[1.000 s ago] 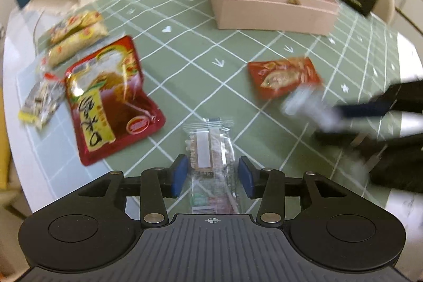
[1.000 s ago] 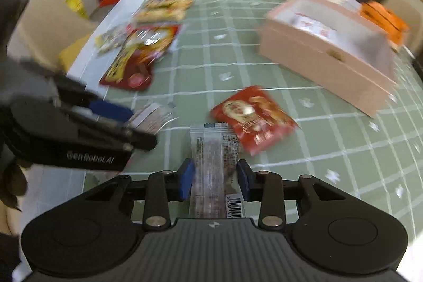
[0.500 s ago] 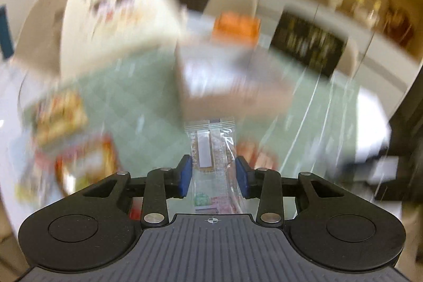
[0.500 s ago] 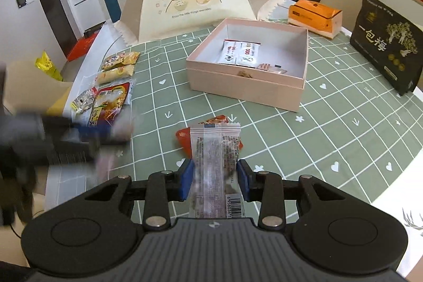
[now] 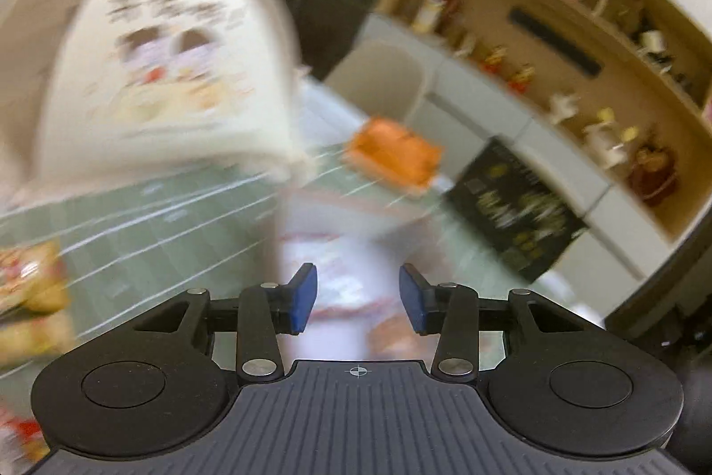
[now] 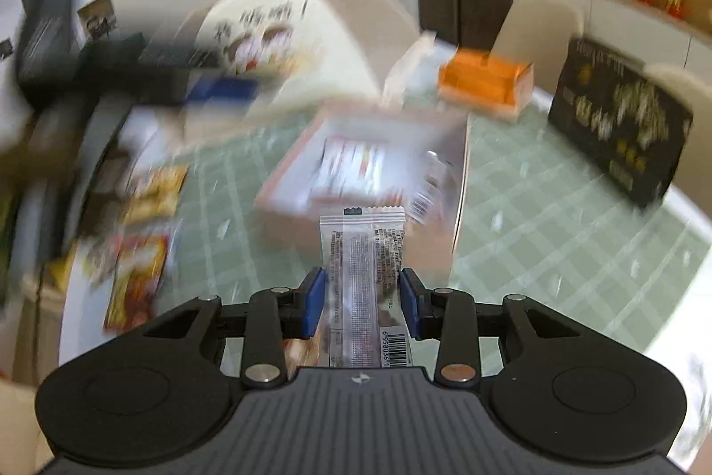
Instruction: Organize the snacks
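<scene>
Box (image 6: 285, 203), pink, open-topped, on green grid tablecloth (image 6: 534, 234): holds at least one white packet (image 6: 351, 168); other contents blurred. Left gripper (image 5: 356, 297): fingers parted, nothing between them, poised over pale blurred box interior. Right gripper (image 6: 360, 299): pads pressed on clear-wrapped snack bar (image 6: 362, 274), held in air just short of box. Loose snacks (image 6: 142, 234), yellow and red packs, at table's left edge, well apart from box. Judged: task early-to-middle; held bar next, several packs left.

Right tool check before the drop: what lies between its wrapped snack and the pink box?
Nothing: in the right wrist view the snack packet, gripped by the right tool, reaches straight to the pink box.
</scene>
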`<state>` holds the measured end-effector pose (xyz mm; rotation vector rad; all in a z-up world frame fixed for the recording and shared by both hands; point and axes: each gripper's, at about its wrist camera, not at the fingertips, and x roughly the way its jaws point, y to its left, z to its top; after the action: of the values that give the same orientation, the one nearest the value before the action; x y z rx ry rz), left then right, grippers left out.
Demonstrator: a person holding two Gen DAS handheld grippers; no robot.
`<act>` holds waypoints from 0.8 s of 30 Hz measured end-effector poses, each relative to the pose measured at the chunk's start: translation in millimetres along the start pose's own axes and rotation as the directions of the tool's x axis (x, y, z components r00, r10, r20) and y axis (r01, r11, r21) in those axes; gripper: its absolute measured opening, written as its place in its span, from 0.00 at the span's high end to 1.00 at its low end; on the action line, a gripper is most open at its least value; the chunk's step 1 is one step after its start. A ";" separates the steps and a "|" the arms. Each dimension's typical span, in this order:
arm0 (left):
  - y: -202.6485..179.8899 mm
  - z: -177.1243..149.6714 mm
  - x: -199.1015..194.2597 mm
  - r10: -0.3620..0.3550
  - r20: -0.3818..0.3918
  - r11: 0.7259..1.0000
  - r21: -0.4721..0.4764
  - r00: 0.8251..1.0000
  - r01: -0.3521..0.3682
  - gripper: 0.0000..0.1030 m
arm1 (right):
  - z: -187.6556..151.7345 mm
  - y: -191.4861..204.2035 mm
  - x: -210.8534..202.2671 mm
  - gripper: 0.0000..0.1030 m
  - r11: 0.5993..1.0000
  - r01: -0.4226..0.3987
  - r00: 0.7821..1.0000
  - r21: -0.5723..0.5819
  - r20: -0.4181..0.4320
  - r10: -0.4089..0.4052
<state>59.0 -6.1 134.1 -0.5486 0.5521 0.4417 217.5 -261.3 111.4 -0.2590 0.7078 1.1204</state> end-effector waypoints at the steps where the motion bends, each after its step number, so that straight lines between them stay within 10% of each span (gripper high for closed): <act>1: 14.3 -7.0 -3.5 0.046 -0.013 0.999 0.000 0.999 -0.046 0.56 | 14.4 -3.9 7.4 0.65 1.000 -0.001 1.000 0.001 0.020 0.001; 8: 126.9 -55.4 -67.3 0.377 -0.009 0.923 -0.075 0.926 -0.377 0.56 | 102.9 -16.2 96.2 0.45 0.997 0.038 0.999 0.072 0.016 -0.039; 12: 179.3 -86.5 -83.5 0.437 -0.075 0.880 -0.172 0.896 -0.443 0.56 | 110.4 42.2 130.7 0.23 0.998 -0.069 0.997 0.008 -0.026 0.069; 18: 195.0 -108.0 -85.8 0.334 -0.058 0.920 -0.199 0.941 -0.339 0.55 | 114.7 174.4 214.0 0.23 0.959 -0.268 0.944 -0.086 -0.223 0.244; 24: 171.3 -121.9 -79.7 0.189 -0.085 0.971 -0.129 0.978 -0.199 0.56 | 126.6 279.5 301.7 0.23 0.948 -0.280 0.928 -0.149 -0.294 0.228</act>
<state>-137.1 33.9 31.7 -0.6462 0.6510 0.6517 92.9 147.1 58.1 -0.5014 0.8995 1.4215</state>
